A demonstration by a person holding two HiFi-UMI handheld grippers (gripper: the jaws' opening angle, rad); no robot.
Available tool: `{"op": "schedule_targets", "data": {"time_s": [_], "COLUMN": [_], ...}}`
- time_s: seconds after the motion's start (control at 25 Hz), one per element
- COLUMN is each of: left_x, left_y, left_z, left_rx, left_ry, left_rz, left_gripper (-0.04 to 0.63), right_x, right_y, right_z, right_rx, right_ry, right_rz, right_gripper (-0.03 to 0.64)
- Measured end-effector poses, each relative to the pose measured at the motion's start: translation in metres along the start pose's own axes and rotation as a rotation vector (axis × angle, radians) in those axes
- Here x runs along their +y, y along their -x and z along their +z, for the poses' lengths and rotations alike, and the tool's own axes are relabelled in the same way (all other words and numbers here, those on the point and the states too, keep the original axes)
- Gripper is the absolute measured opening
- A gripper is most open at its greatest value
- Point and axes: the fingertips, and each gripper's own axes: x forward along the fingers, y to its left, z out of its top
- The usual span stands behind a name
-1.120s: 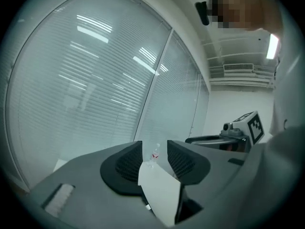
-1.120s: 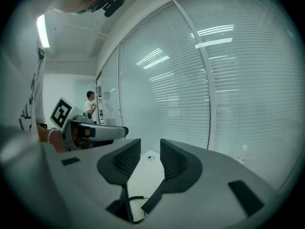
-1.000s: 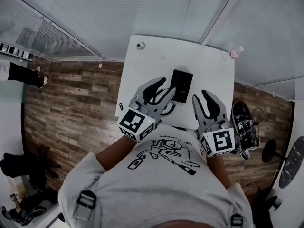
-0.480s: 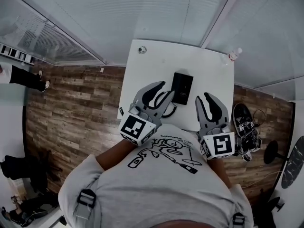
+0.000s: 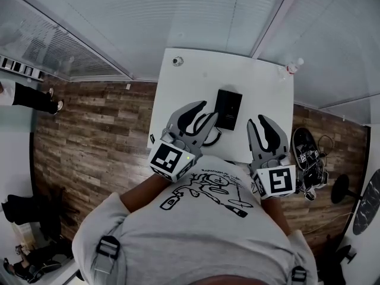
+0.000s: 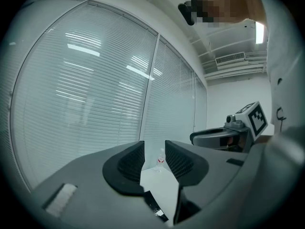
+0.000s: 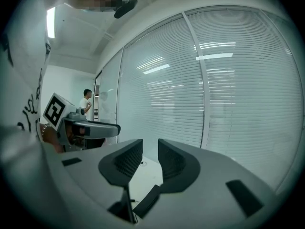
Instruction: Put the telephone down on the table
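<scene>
The black telephone (image 5: 228,108) lies flat on the white table (image 5: 261,88), a dark curved cord or handset just behind its near end. My left gripper (image 5: 209,110) hovers at the phone's left side, jaws shut with nothing between them (image 6: 154,149); a black corner of the phone (image 6: 155,207) shows below the jaws. My right gripper (image 5: 259,121) is to the right of the phone, apart from it, also shut and holding nothing (image 7: 150,149). A black edge of the telephone (image 7: 147,201) shows under its jaws.
A small water bottle (image 5: 293,66) stands at the table's far right corner, and a small round object (image 5: 177,60) sits at the far left corner. Window blinds (image 5: 196,10) run behind the table. Black gear and cables (image 5: 307,157) lie on the wooden floor at right. A person (image 5: 29,94) stands at far left.
Both grippers' jaws have drawn together, most plainly the right one's. The right gripper has shifted slightly right. The telephone has not moved on the table.
</scene>
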Motion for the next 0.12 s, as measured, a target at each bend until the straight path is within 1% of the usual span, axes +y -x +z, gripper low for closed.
{"op": "schedule_targets", "data": {"time_s": [0.12], "left_x": [0.0008], "left_y": [-0.0008], "left_z": [0.0001], "left_rx": [0.002], "left_ry": [-0.001], "left_rz": [0.002], "left_gripper": [0.132], "right_x": [-0.0028], "right_y": [0.0008], "right_z": [-0.0018], "right_rx": [-0.004], "right_ry": [-0.004], "right_rz": [-0.003], "right_gripper": [0.092]}}
